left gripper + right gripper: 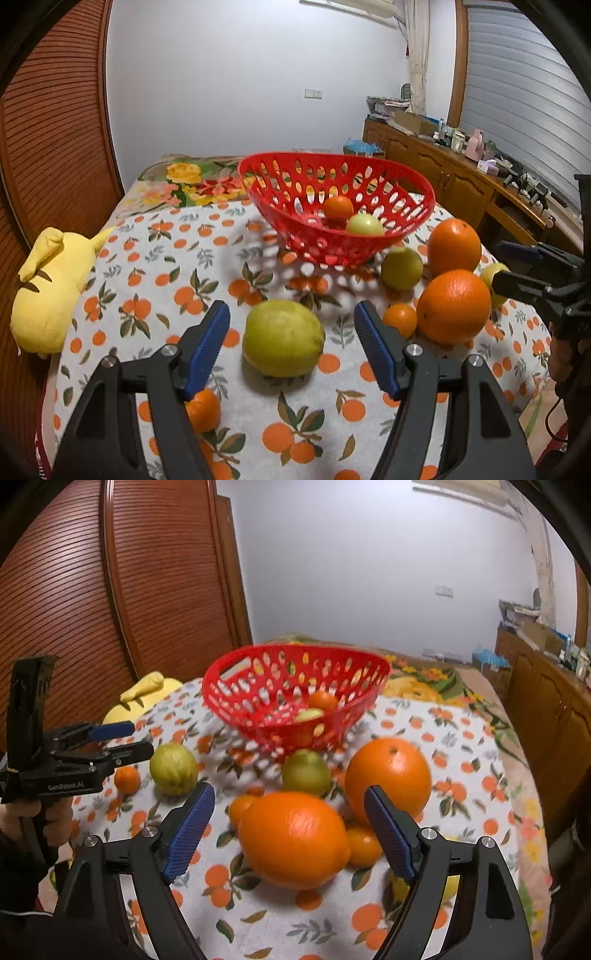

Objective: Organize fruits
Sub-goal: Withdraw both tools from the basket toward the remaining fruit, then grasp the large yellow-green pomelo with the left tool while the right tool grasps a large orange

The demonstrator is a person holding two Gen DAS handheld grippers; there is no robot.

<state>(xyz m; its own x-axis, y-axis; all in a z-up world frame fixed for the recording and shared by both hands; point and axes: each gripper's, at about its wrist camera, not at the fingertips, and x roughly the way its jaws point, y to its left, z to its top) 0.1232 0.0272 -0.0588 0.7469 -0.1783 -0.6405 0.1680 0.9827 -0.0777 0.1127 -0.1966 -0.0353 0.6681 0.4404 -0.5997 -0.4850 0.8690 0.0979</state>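
**Yellow-green and orange: one fruit framed between each pair of jaws**

Blue ribbed pads were seen standing well apart on both tools, and nothing was clamped by either. The left gripper [291,314] was pointed down over a yellow-green fruit [282,338], which lay on the orange-printed cloth [166,266] straight ahead of the tool, centred in the gap between the pads and touched by neither. Its longer axis appeared to run roughly across the opening, left to right, so a wide gap would be called for. A small mandarin [203,408] was partly hidden under the left finger.

The right gripper [290,805] was likewise aimed at a large orange [293,840], which lay directly ahead and slightly nearer its left pad; no contact could be made out. A second large orange [388,779] sat farther off to the right, touching or nearly touching the first, with a small one [362,843] wedged beside them and a green fruit [306,773] beyond.

The red perforated basket [406,177] stood farther away, beyond both fruits, holding a small orange and a pale green fruit already. Each fruit was judged to belong to the hand above it; the carry would be forward and up over the basket's near rim.
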